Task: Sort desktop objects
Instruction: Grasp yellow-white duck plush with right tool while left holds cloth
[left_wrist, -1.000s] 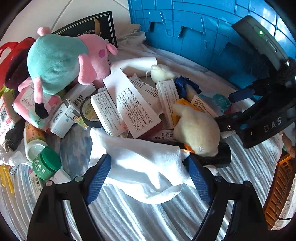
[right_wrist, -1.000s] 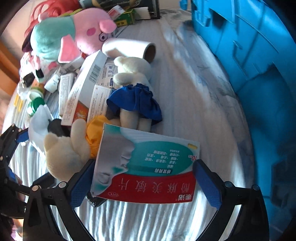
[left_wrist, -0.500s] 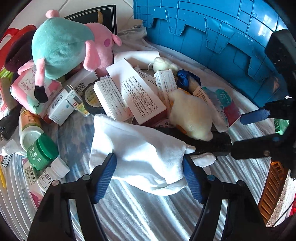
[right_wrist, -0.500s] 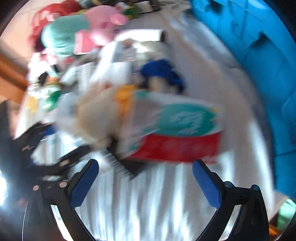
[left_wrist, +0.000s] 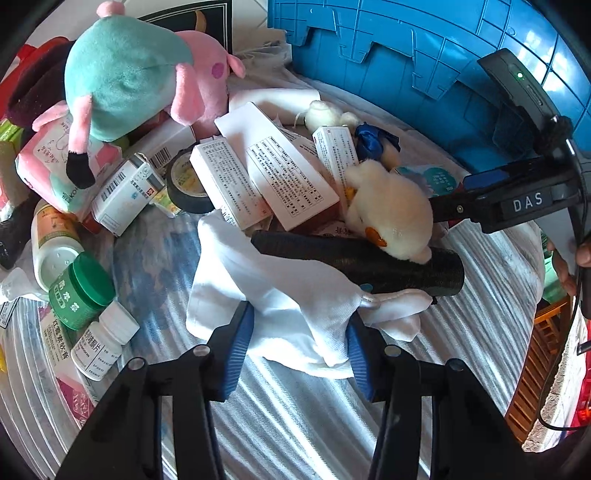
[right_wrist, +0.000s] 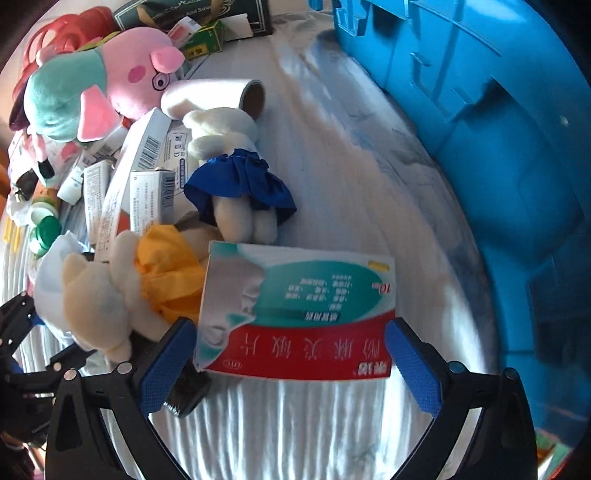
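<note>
Closing my left gripper (left_wrist: 298, 345) on the soft white cloth (left_wrist: 280, 295) at the near edge of the pile on the striped surface (left_wrist: 295, 417). My right gripper (right_wrist: 290, 363) is pinching the flat red-and-green medicine box (right_wrist: 295, 314). Next I should lift both and sort them, maybe into the blue plastic bin (right_wrist: 480, 129).

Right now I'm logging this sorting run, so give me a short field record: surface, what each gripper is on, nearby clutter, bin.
surface: striped cloth
left gripper: jaws closing around white cloth, pads at its sides
right gripper: jaws either side of red and teal medicine box; contact unclear
beside white cloth: black tube, cream plush
clutter: pig plush, white medicine boxes, green-capped jar
bin: blue crate
</note>
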